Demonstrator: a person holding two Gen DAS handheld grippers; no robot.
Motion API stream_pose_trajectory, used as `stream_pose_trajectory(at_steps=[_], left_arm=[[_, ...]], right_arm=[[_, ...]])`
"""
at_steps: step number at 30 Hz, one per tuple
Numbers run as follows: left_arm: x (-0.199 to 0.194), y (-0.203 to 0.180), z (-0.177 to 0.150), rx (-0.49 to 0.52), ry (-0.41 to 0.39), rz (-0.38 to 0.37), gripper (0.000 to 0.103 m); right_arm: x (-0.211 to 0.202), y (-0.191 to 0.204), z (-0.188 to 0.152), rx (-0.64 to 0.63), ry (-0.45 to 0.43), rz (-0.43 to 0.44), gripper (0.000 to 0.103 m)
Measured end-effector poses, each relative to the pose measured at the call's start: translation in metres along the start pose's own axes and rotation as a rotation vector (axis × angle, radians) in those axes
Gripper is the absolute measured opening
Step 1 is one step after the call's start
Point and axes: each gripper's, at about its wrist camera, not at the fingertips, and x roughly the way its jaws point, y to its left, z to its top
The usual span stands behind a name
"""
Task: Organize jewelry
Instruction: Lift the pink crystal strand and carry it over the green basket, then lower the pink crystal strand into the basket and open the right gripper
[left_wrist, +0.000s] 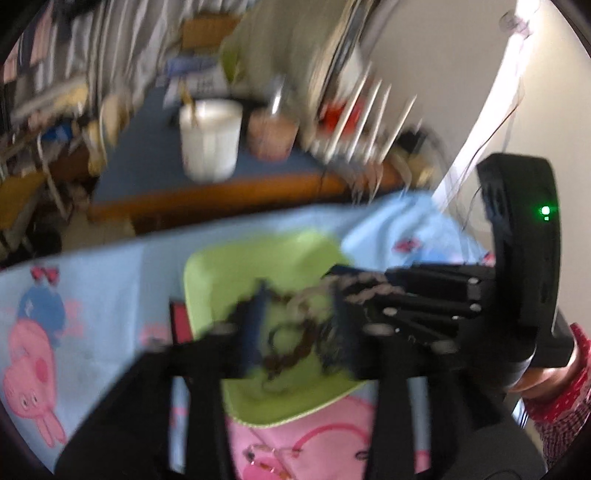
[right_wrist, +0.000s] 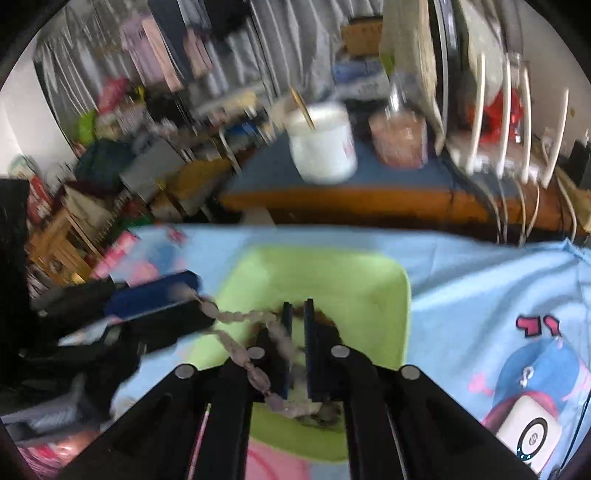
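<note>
On our left, the left gripper (left_wrist: 295, 332) hangs over the green tray (left_wrist: 236, 266) with its jaws parted and nothing pinched between them; a dark brown beaded bracelet (left_wrist: 291, 354) lies in the tray directly below the gap. In the right wrist view that gripper comes in from the side, and a pale pink bead strand (right_wrist: 236, 317) drapes from its tip across to our right gripper (right_wrist: 298, 325). The right gripper's jaws stand nearly together above the tray's middle; blur keeps us from telling whether the strand is pinched or only lies over the left finger. Under the tray spreads a light blue cartoon cloth (right_wrist: 480, 280).
</note>
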Motion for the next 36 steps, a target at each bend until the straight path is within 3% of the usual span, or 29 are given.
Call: stream_pose_trajectory(at_steps=[3, 5, 10, 13, 16, 19, 21, 24, 27, 28, 29, 30, 32, 34, 36], left_arm=[[0.019, 0.006, -0.009, 0.014, 0.073, 0.029, 0.047], [0.016, 0.011, -0.011, 0.003, 0.085, 0.021, 0.047], [-0.032, 0.020, -0.008, 0.019, 0.013, 0.005, 0.047], [-0.066, 0.025, -0.010, 0.013, -0.052, 0.018, 0.054], [-0.095, 0.033, -0.014, -0.009, -0.101, 0.011, 0.055], [-0.116, 0.033, -0.024, -0.023, -0.125, 0.000, 0.055], [-0.126, 0.031, -0.033, -0.025, -0.139, -0.008, 0.055], [-0.131, 0.029, -0.054, -0.058, -0.151, -0.045, 0.055], [-0.126, 0.027, -0.076, -0.090, -0.135, -0.062, 0.055], [-0.124, 0.027, -0.080, -0.097, -0.131, -0.062, 0.055], [-0.122, 0.027, -0.085, -0.101, -0.129, -0.065, 0.055], [-0.121, 0.027, -0.091, -0.101, -0.130, -0.068, 0.055], [-0.117, 0.027, -0.097, -0.101, -0.128, -0.057, 0.055], [-0.113, 0.030, -0.101, -0.102, -0.117, -0.048, 0.055], [-0.112, 0.035, -0.104, -0.105, -0.114, -0.034, 0.055]], right_arm=[[0.014, -0.008, -0.010, 0.033, 0.084, 0.024, 0.000], [0.008, -0.007, -0.014, 0.044, 0.075, 0.040, 0.000], [-0.025, 0.010, -0.013, -0.016, 0.022, 0.023, 0.000], [-0.039, 0.022, -0.012, -0.041, 0.000, -0.001, 0.000], [-0.041, 0.032, -0.008, -0.078, -0.018, -0.079, 0.000], [-0.035, 0.037, -0.001, -0.092, -0.035, -0.220, 0.000], [-0.034, 0.036, 0.002, -0.062, -0.043, -0.255, 0.000], [-0.033, 0.031, 0.001, -0.052, -0.076, -0.227, 0.000], [-0.025, 0.021, -0.010, -0.042, -0.168, -0.067, 0.002], [-0.022, 0.020, -0.011, -0.049, -0.165, -0.074, 0.008], [-0.018, 0.019, -0.013, -0.054, -0.162, -0.103, 0.026], [-0.017, 0.017, -0.014, -0.049, -0.165, -0.089, 0.037], [-0.022, 0.015, -0.015, -0.015, -0.189, -0.055, 0.049], [-0.030, 0.014, -0.015, 0.009, -0.223, -0.023, 0.053], [-0.033, 0.017, -0.016, -0.008, -0.215, -0.070, 0.054]])
